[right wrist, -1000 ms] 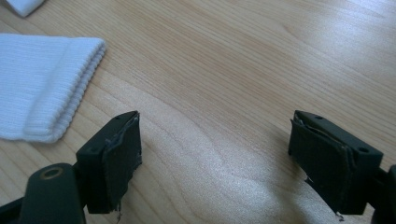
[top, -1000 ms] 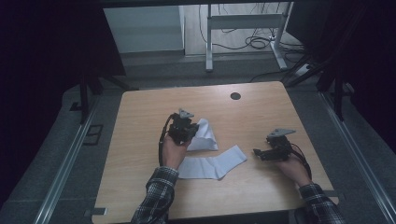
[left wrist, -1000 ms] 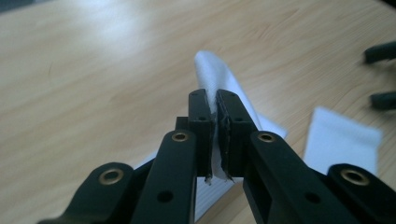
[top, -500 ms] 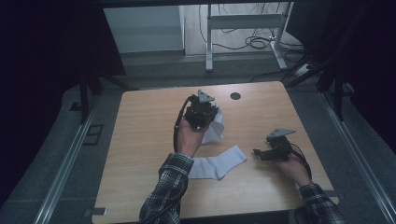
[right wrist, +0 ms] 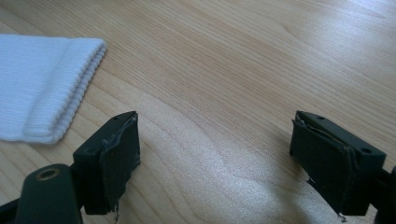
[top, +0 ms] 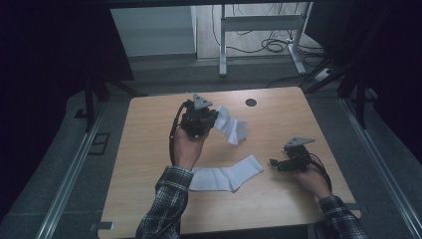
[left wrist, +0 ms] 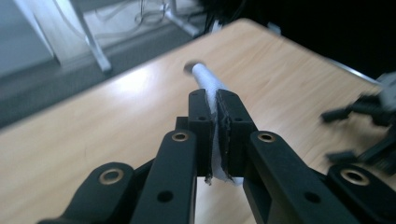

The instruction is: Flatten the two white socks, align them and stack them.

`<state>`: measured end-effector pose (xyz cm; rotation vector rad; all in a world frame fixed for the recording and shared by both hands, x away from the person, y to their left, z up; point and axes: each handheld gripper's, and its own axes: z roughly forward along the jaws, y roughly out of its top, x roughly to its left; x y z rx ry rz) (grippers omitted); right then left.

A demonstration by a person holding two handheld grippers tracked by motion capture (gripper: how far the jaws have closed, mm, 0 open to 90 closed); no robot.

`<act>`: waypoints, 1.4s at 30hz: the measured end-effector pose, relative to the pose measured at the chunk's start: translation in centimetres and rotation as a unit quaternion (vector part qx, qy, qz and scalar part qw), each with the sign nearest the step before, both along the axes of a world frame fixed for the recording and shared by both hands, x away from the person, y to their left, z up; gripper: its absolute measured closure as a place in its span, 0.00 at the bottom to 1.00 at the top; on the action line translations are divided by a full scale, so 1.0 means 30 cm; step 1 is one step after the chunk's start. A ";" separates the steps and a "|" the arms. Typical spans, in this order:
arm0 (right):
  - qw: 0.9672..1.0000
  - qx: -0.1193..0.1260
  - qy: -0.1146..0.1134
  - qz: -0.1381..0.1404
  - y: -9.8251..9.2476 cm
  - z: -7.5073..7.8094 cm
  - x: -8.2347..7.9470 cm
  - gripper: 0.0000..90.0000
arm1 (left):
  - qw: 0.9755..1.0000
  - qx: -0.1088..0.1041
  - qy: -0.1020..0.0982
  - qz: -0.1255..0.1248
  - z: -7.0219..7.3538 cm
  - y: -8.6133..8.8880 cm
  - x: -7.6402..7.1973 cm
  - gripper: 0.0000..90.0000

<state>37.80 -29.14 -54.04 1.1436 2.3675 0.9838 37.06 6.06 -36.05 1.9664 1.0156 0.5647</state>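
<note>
My left gripper (top: 215,119) is raised above the middle of the wooden table (top: 149,124), shut on a white sock (top: 231,125) that hangs off to its right. In the left gripper view the sock (left wrist: 208,79) is pinched between the two pads and sticks out beyond them. A second white sock (top: 226,174) lies flat near the front of the table. My right gripper (top: 274,164) rests low on the table just right of that sock, open, with bare wood between its pads (right wrist: 116,154). The flat sock's ribbed cuff (right wrist: 46,102) lies to the left of those jaws.
A dark round hole (top: 251,102) sits in the table near its far edge. Beyond the table stand a white desk frame (top: 259,30) and loose cables (top: 278,47) on the floor. Dark curtains flank both sides.
My left gripper has lifted the white sock off the table and carried it upward and toward the far side. The right gripper has stayed in place, open.
</note>
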 end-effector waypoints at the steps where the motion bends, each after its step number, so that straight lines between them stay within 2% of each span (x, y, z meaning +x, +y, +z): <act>1: 1.000 0.000 0.000 0.000 0.000 0.000 0.000 0.17 | 1.000 0.004 0.017 0.010 -0.054 0.028 0.006 0.94; 2: 1.000 0.000 0.000 0.000 0.000 0.000 0.000 0.17 | 1.000 0.004 0.017 0.010 -0.054 0.028 0.006 0.94; 3: 1.000 0.000 -0.001 0.000 0.000 -0.001 0.000 0.17 | 1.000 0.010 0.025 0.014 -0.081 0.042 0.009 0.94; 4: 1.000 0.001 -0.001 -0.001 0.000 -0.001 0.000 0.17 | 0.999 0.018 0.041 0.024 -0.134 0.068 0.013 0.94; 5: 1.000 0.001 -0.001 -0.001 0.000 -0.001 0.000 0.17 | 0.999 0.018 0.041 0.024 -0.134 0.068 0.013 0.94; 7: 1.000 0.001 -0.001 -0.001 0.001 -0.001 -0.001 0.17 | 0.998 0.020 0.053 0.034 -0.185 0.095 0.014 0.94; 8: 1.000 0.001 -0.001 -0.001 0.001 -0.001 0.000 0.17 | 0.997 0.027 0.065 0.043 -0.229 0.123 0.012 0.94; 10: 1.000 0.001 0.000 -0.003 0.002 0.000 -0.001 0.17 | 0.995 0.030 0.074 0.052 -0.267 0.150 0.007 0.94; 11: 1.000 0.000 0.000 -0.002 0.002 0.000 0.000 0.17 | 0.995 0.030 0.074 0.052 -0.267 0.150 0.007 0.94; 13: 1.000 0.000 0.000 -0.002 0.002 0.000 0.000 0.17 | 0.994 0.033 0.082 0.065 -0.313 0.196 -0.003 0.94; 15: 1.000 0.001 0.000 -0.002 0.002 0.000 0.000 0.17 | 0.993 0.032 0.087 0.069 -0.327 0.212 -0.007 0.93; 16: 1.000 0.001 0.000 -0.003 0.002 0.000 0.000 0.17 | 0.992 0.033 0.092 0.077 -0.354 0.240 -0.017 0.93; 19: 1.000 0.001 0.000 -0.003 0.003 0.000 0.000 0.17 | 0.990 0.032 0.104 0.085 -0.397 0.278 -0.034 0.93; 20: 1.000 0.001 0.000 -0.003 0.003 0.000 0.000 0.17 | 0.990 0.032 0.104 0.085 -0.397 0.278 -0.034 0.93; 22: 1.000 0.001 0.000 -0.004 0.003 0.000 0.000 0.17 | 0.989 0.032 0.112 0.089 -0.428 0.297 -0.045 0.93; 23: 1.000 0.001 0.000 -0.004 0.003 0.000 0.000 0.17 | 0.988 0.031 0.120 0.094 -0.460 0.314 -0.055 0.93; 25: 1.000 0.001 0.000 -0.004 0.003 0.000 0.000 0.17 | 0.987 0.032 0.123 0.096 -0.475 0.321 -0.060 0.93; 27: 1.000 0.000 0.001 -0.004 0.003 0.000 0.000 0.17 | 0.986 0.033 0.130 0.101 -0.510 0.340 -0.069 0.90; 30: 1.000 -0.001 0.002 -0.004 0.004 0.001 0.000 0.17 | 0.987 0.022 0.113 0.110 -0.508 0.361 -0.080 0.78; 32: 1.000 -0.002 0.003 -0.004 0.004 0.002 0.001 0.17 | 0.988 0.011 0.101 0.114 -0.499 0.375 -0.087 0.73; 36: 1.000 -0.005 0.008 -0.002 0.006 0.006 0.002 0.17 | 0.989 0.008 0.095 0.114 -0.498 0.391 -0.094 0.69; 38: 1.000 -0.006 0.011 0.000 0.009 0.008 0.003 0.17 | 0.989 0.010 0.091 0.113 -0.508 0.398 -0.099 0.67; 42: 1.000 -0.010 0.015 0.002 0.016 0.009 0.003 0.15 | 0.990 0.000 0.090 0.105 -0.542 0.403 -0.104 0.64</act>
